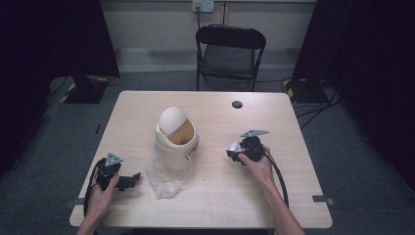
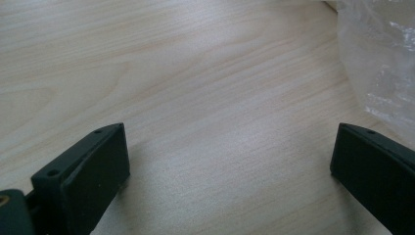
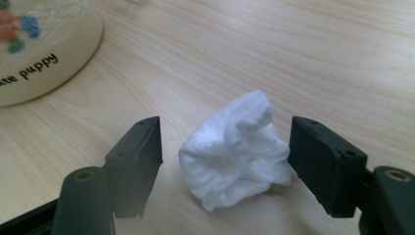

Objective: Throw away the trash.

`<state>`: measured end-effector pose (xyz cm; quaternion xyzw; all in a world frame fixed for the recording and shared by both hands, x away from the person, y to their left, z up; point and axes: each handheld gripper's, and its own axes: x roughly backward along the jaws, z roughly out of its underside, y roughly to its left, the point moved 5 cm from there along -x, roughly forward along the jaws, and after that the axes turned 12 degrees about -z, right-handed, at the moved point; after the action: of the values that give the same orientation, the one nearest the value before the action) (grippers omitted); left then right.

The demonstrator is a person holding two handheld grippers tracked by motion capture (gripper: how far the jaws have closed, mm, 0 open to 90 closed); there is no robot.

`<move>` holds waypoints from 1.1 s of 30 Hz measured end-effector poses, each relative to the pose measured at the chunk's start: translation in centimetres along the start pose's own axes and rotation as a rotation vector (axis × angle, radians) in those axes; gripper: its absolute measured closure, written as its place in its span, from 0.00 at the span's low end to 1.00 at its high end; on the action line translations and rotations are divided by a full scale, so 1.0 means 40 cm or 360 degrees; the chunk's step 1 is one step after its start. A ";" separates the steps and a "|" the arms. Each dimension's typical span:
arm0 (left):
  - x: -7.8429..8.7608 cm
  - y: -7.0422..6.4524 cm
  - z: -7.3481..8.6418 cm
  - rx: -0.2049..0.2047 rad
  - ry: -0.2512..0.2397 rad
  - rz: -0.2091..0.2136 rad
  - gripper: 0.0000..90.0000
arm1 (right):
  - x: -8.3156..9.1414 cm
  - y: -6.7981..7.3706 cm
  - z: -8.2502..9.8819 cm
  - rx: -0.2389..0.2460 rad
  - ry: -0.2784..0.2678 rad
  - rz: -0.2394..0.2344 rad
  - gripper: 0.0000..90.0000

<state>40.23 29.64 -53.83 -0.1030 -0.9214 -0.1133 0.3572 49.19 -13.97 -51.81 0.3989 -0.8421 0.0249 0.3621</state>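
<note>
A crumpled white tissue wad (image 3: 235, 152) lies on the wooden table (image 1: 220, 196), between the two jaws of my right gripper (image 3: 225, 134). The right-hand jaw touches its edge; a gap stays beside the left-hand jaw, so the gripper stands open. In the high view this gripper (image 1: 236, 153) sits right of a small cream bin with a tilted swing lid (image 1: 176, 139), and the tissue (image 1: 235, 146) shows at its tip. The bin's base (image 3: 44, 54) carries printed letters. My left gripper (image 1: 131, 178) rests low at the table's near left, open, with bare wood between its jaws (image 2: 230, 147).
A clear plastic bag (image 1: 166, 176) lies crumpled in front of the bin, and its edge (image 2: 381, 63) shows just beyond my left gripper. A black folding chair (image 1: 230, 51) stands behind the table. A dark cable hole (image 1: 237, 104) marks the far side of the tabletop.
</note>
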 end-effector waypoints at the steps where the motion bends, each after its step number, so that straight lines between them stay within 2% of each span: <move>1: 0.000 0.000 0.000 0.0000 0.0000 0.0000 0.00 | -0.003 -0.001 0.003 0.0003 0.0009 0.0009 0.32; 8: 0.000 0.000 0.000 -0.0003 0.0002 0.0000 0.00 | -0.010 -0.009 0.020 -0.0006 0.0025 0.0039 0.38; 14: 0.000 0.000 0.000 0.0000 0.0000 0.0000 0.00 | -0.015 -0.006 0.017 0.0015 -0.0005 0.0058 0.49; 23: 0.000 0.000 0.000 0.0000 0.0000 0.0000 0.00 | -0.005 -0.004 0.016 -0.0011 -0.0038 0.0051 0.58; 33: 0.000 0.000 0.000 0.0000 0.0000 0.0000 0.00 | 0.007 0.017 0.002 0.0019 -0.0103 0.0009 0.64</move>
<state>40.23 29.64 -53.83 -0.1030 -0.9214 -0.1133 0.3572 48.56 -13.73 -51.51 0.3992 -0.8543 0.0181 0.3323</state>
